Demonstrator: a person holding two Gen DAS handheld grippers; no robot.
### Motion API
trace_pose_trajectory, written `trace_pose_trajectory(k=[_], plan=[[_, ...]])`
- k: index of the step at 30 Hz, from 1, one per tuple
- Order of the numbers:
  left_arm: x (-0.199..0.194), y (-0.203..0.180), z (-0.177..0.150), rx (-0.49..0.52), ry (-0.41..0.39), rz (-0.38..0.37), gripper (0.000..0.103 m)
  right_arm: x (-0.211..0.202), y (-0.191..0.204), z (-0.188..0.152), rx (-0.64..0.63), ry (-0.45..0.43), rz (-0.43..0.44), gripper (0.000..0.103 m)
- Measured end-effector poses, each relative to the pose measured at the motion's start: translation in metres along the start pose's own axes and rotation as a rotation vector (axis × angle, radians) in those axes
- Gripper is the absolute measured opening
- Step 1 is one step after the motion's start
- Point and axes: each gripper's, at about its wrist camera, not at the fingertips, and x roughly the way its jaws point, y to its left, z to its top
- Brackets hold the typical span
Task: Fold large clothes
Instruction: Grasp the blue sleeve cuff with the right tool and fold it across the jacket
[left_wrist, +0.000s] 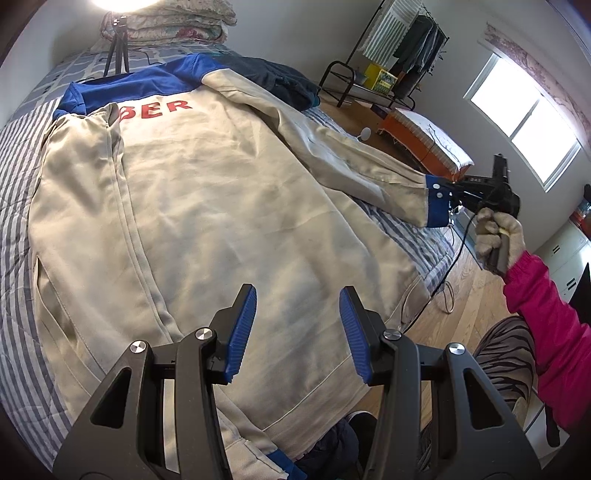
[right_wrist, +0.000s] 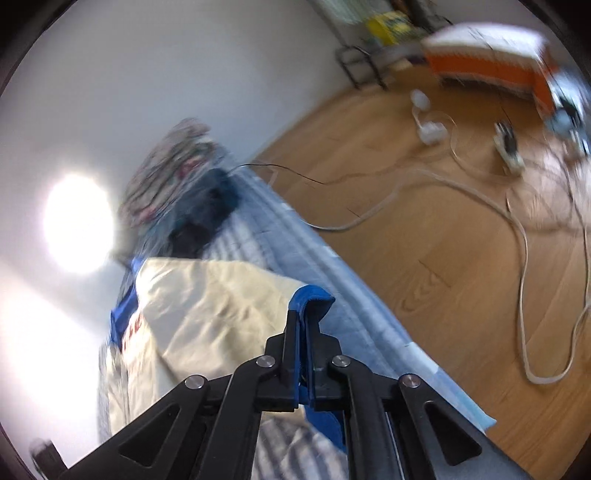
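Note:
A large beige jacket with blue shoulders and red letters lies back-up on the striped bed. Its left sleeve is folded in over the body. My left gripper is open and empty, hovering over the jacket's lower part. My right gripper is shut on the blue cuff of the right sleeve. In the left wrist view the right gripper holds that cuff lifted off the bed's right edge, sleeve stretched out.
A tripod and folded quilts stand at the head of the bed, with dark clothes beside them. Cables lie on the wooden floor at right. A clothes rack and orange box stand beyond.

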Motion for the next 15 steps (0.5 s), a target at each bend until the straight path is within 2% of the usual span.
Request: trace_pose_trajectory(k=[6, 11, 15], plan=[[-0.008, 0.008, 0.003, -0.044, -0.034, -0.011, 0.048, -0.030, 0.077, -0.028, -0.211, -0.022, 0.089, 0.000], [-0.016, 0.017, 0.003, -0.095, -0.056, -0.020, 0.048, -0.040, 0.128, -0.069, -0.329, 0.015, 0.183, 0.000], [-0.028, 0.024, 0.001, -0.125, -0.106, -0.021, 0.048, -0.051, 0.169, -0.106, -0.444, 0.065, 0.269, 0.000]])
